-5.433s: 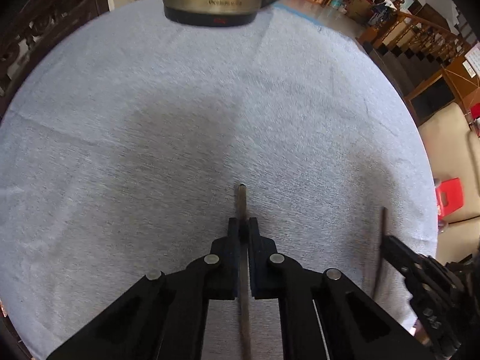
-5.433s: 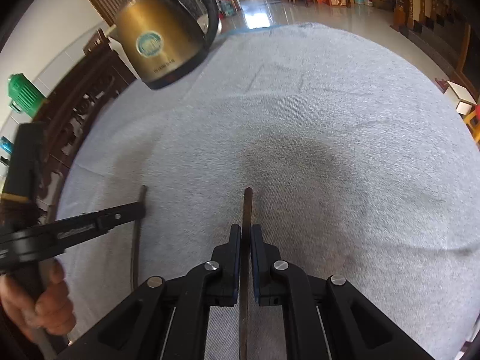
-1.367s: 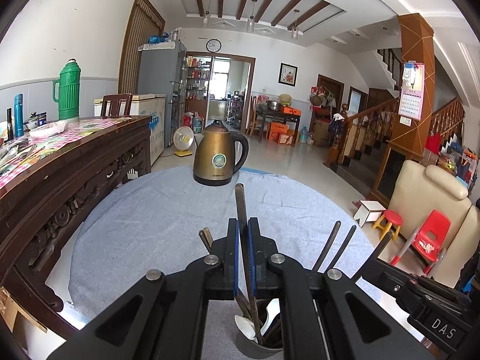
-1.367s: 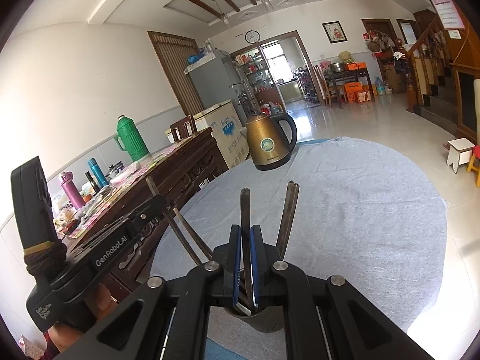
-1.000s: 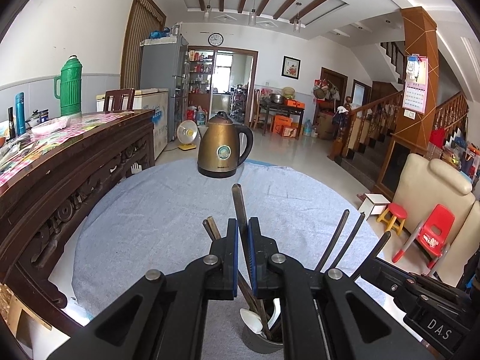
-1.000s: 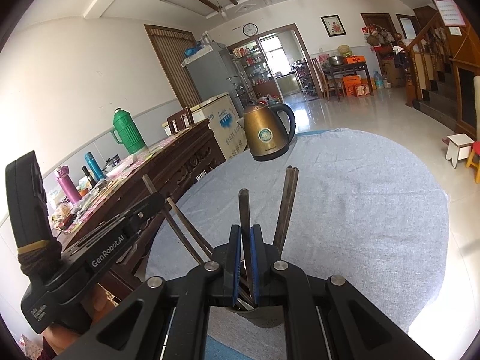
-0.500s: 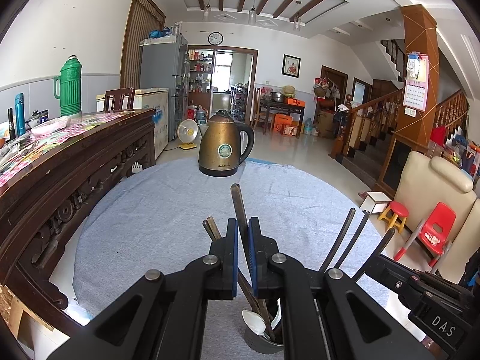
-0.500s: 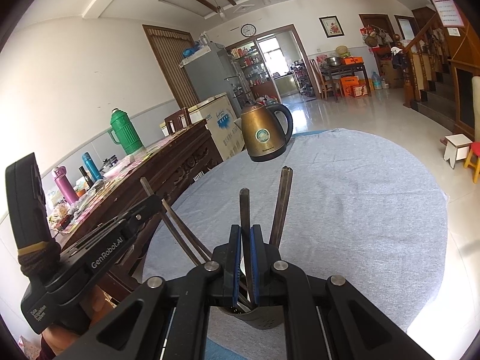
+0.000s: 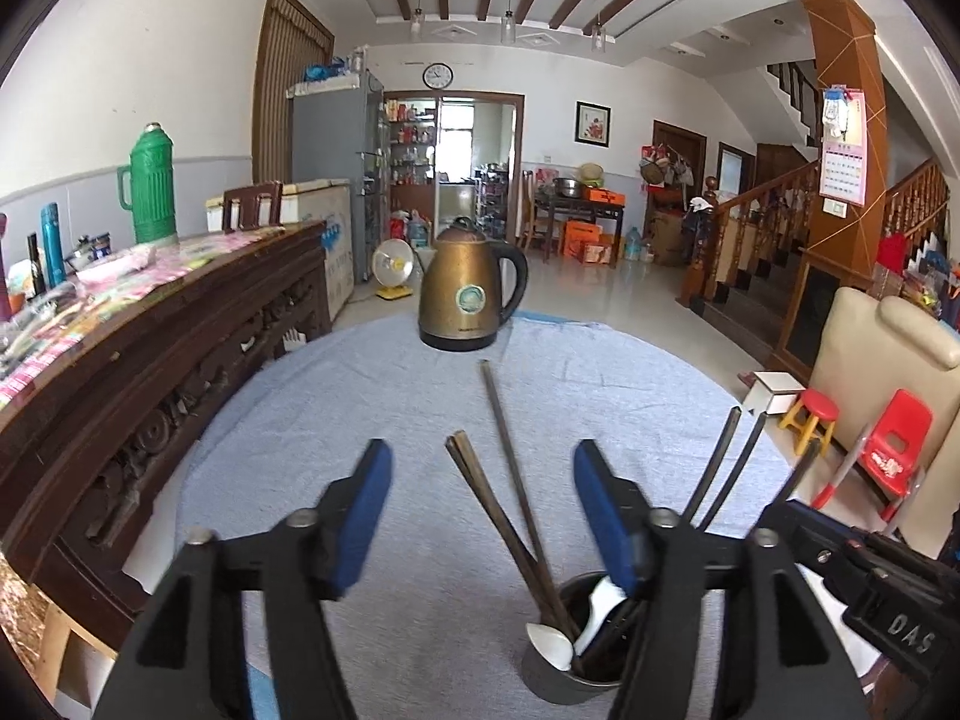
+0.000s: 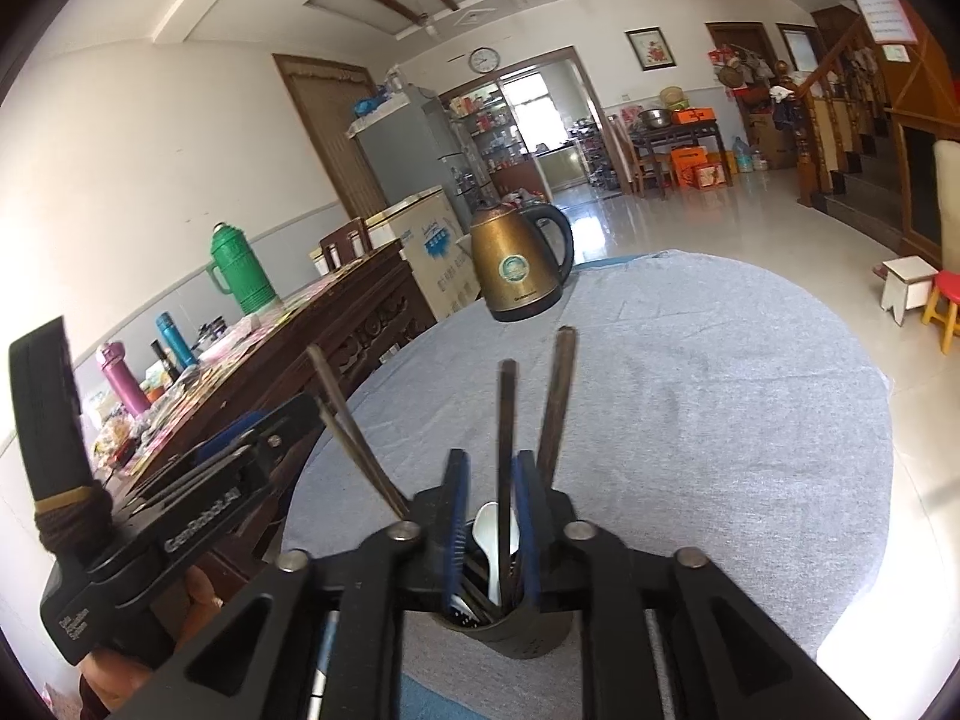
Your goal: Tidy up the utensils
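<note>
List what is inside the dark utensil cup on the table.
Inside the cup: several dark chopsticks leaning outward and two white spoons. Their lower ends and the cup's bottom are hidden by its wall and the gripper arms.

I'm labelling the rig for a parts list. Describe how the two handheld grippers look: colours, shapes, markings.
Both are matte black plastic. The left gripper has angular linkage arms with silver pivot pins and blue pads lining its jaws; its side reads "GenRobot.AI" in white. The right gripper matches, with blue-lined jaws and silver pins; its body shows white "DAS" lettering.
</note>
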`<state>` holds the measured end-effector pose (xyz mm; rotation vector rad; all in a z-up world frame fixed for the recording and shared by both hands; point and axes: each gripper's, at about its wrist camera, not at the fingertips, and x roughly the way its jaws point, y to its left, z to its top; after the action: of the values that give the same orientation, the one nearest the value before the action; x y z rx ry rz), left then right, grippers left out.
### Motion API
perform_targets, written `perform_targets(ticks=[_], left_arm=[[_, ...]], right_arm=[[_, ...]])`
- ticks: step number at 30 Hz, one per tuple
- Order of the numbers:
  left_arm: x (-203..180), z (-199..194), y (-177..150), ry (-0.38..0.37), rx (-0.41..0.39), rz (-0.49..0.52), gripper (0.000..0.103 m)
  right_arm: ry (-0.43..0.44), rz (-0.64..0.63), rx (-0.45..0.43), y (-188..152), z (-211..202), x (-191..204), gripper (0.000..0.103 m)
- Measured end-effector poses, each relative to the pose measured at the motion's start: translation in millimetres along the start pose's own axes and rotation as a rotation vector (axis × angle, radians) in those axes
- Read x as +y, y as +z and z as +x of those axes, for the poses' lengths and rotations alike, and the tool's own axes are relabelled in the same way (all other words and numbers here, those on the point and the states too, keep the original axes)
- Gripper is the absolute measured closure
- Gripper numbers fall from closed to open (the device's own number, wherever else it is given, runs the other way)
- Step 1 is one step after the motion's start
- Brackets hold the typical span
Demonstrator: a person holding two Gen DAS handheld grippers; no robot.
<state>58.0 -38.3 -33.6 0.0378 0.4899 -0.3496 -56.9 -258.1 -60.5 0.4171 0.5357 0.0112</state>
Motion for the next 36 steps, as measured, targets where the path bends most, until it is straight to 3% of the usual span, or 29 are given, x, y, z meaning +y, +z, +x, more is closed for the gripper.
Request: perform_targets(ticks=[2,3,9,13,17,23,36], left_arm=[[0,0,0,0.008,0.003,0.003,0.036],[2,1,-1,0.011,0.008,0.003,0.036],[9,6,-3,0.039,0.041,-0.014,0.036],[13,5,-4,0.075,0.057,-0.013,0.027],[14,4,-5,0.099,0.07,-0.009,0.026],[12,-2,-6,0.167,0.077,0.03,0.018],[24,-37,-12,0.264,0.066,0.052,0.016]], right_arm=[[-0.005,0.024,-0.01,0,-2,-4,0.056],[-0.008,0.032,-0.02,1,-4,-6,0.054],[-0.023,0.039,-0.048,4,-10,-10,0.054],[-0.023,0.033,-0.046,5,-13,-9,0.054],[-0.021,0.023,-0.039,5,-16,-5,0.054],[-0.022,0.004,-0.008,3,-16,4,0.044],[-0.089,-0.021,0.089,-20,-19,7,0.041]])
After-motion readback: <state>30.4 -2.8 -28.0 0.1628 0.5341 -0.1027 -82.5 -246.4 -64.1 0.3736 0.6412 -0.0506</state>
